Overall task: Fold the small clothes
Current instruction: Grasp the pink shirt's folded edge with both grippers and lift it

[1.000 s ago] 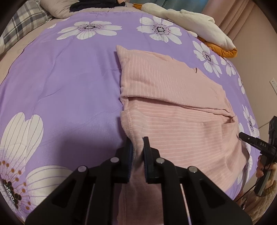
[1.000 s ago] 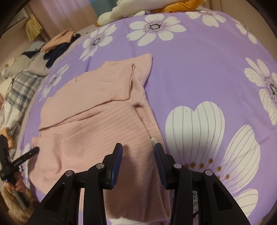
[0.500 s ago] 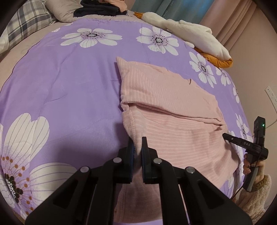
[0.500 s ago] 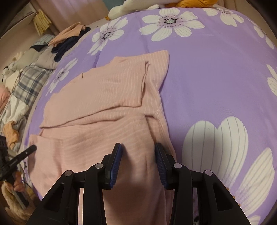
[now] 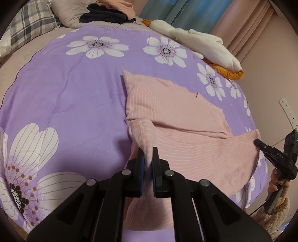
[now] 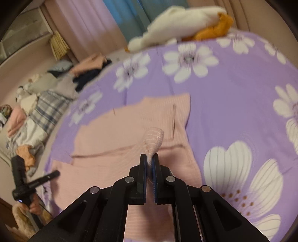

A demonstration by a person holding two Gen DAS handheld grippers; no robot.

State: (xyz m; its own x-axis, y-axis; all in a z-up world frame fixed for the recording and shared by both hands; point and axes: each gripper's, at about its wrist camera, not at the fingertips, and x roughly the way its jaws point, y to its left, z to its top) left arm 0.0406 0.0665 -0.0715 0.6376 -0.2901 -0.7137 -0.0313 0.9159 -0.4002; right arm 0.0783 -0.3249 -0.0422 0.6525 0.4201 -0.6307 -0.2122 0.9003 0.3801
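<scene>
Pink striped garment (image 5: 178, 119) lies mid-bed on purple floral duvet (image 5: 70, 96), far part folded into a flat panel, near part spread toward both cameras. Left to right in the left wrist view: plaid pillow (image 5: 31, 24) at far left corner, dark clothes pile (image 5: 106, 15) behind the duvet, white plush toy (image 5: 201, 44) with orange fabric along the far right edge. Left gripper (image 5: 148, 163) is clamped on the garment's near left hem, cloth pinched between the blue pads and lifted into a ridge. At the right edge of that view, the other hand (image 5: 277, 184) holds the right tool beside the garment's right side. In the right wrist view, blurred: right gripper (image 6: 149, 163) pinches a bunched fold of the same garment, which sticks up above the tips; its jaws are closed on the cloth. Big white flower print sits just right of it.
</scene>
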